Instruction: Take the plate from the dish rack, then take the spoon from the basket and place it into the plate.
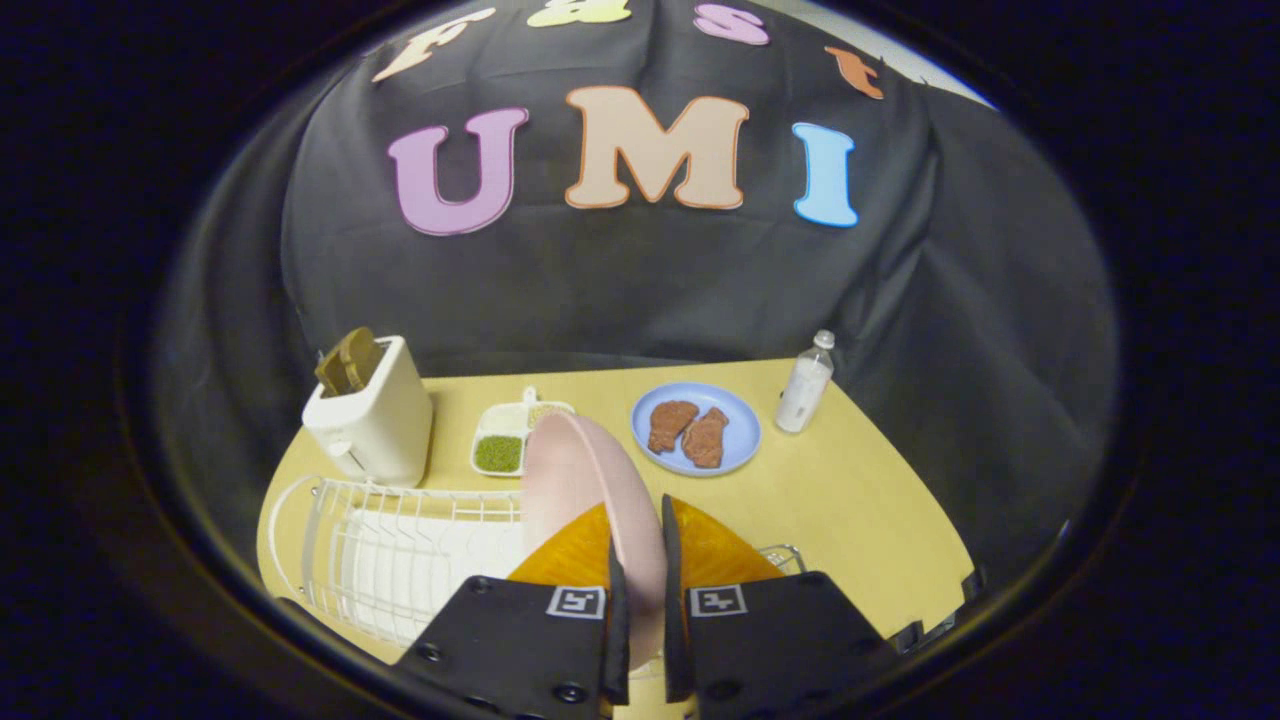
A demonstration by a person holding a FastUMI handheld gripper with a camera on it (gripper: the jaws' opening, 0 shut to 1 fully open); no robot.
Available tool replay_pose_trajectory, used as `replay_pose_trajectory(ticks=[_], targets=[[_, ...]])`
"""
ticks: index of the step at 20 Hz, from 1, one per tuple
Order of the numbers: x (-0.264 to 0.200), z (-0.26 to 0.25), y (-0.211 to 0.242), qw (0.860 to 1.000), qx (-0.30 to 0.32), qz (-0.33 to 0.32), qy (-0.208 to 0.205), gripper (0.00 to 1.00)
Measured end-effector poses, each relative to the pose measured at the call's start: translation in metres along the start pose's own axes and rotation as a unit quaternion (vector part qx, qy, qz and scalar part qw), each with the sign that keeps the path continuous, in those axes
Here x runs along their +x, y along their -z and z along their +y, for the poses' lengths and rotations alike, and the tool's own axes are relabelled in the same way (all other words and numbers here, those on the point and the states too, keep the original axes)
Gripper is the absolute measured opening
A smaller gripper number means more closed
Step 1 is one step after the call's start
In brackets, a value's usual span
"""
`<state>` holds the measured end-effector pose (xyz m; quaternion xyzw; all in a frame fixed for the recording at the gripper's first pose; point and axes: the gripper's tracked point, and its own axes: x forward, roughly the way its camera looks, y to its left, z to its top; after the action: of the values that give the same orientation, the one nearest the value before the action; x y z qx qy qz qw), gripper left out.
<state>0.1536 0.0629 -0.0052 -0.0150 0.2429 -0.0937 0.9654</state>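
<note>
A pink plate [585, 480] stands on edge between my two fingers, and my gripper [643, 555] is shut on its rim. The plate is lifted above the white wire dish rack [390, 545], which lies below and to the left of the fingers. Behind the plate, an orange piece [715, 550] shows on both sides of the fingers. I cannot make out a basket or a spoon.
A white toaster [372, 415] with toast in it stands beyond the rack. Further back are a small white tray [505, 440] with green food, a blue plate [695, 428] with two brown meat pieces, and a white bottle [806, 385]. Bare wooden table [860, 500] lies to the right.
</note>
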Motion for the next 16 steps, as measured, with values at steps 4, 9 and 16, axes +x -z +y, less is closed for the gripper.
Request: replay_pose_trajectory(ticks=[4,9,16], targets=[[-0.033,-0.007,0.001,0.999,0.021,0.000,-0.032,0.17],[-0.096,-0.033,0.065,0.986,0.111,0.017,-0.119,0.16],[-0.137,-0.089,0.215,0.964,0.210,0.082,-0.143,0.17]])
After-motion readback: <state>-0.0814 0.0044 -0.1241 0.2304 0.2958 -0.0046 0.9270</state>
